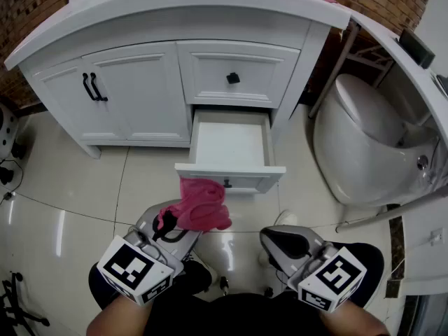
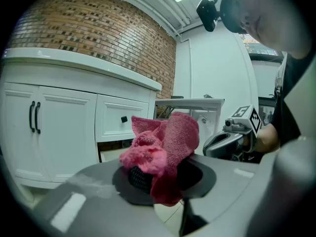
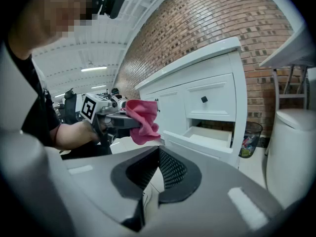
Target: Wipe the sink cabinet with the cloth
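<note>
The left gripper [image 1: 171, 224] is clamped on a bunched pink cloth [image 1: 203, 203], held low just in front of the pulled-out lower drawer [image 1: 229, 145] of the white sink cabinet [image 1: 140, 82]. Beside it, the right gripper [image 1: 276, 240] hangs over the tiled floor [image 1: 63, 180] with its jaws closed together, empty. A white toilet [image 1: 364, 145] stands at the far right.

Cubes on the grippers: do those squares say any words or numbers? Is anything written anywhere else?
No words or numbers can be read anywhere.
On the left cube and the right cube: only black-and-white square patterns, no letters.
On the cabinet and the cloth: no writing.
</note>
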`<action>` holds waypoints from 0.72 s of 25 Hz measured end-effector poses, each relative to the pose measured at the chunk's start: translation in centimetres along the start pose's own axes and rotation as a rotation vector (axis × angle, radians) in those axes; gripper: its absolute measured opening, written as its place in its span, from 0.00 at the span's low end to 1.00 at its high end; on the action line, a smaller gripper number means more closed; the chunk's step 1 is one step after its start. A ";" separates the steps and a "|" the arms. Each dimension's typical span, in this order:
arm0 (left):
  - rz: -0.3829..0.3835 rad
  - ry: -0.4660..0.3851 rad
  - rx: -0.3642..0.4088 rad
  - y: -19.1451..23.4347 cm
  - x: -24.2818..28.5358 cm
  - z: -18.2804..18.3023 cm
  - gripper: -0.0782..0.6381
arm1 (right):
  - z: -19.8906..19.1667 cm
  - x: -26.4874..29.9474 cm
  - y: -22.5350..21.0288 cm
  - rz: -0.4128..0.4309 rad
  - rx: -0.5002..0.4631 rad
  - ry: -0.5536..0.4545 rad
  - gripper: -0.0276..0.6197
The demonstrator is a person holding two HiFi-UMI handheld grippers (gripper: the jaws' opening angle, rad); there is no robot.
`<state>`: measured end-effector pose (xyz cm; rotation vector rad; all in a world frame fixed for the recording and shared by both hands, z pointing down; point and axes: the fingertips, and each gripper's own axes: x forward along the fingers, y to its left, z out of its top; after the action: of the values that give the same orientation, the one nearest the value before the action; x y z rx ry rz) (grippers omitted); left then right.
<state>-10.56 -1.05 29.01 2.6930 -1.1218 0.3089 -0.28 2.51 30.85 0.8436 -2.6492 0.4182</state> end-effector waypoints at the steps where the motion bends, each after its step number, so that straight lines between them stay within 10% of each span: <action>1: -0.002 0.012 0.027 0.7 0.5 0.8 0.25 | 0.7 0.4 -0.1 0.016 -0.018 0.009 0.05; 9: 0.021 0.078 0.157 8.1 7.5 4.5 0.25 | 5.6 5.3 -2.7 0.120 -0.031 0.001 0.05; 18: -0.027 0.238 0.218 13.3 17.1 0.7 0.25 | 5.4 10.4 -6.0 0.159 -0.052 0.079 0.05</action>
<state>-8.27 -21.91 34.40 2.7574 -1.0333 0.7654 -5.95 -9.39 31.07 0.5908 -2.6505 0.4111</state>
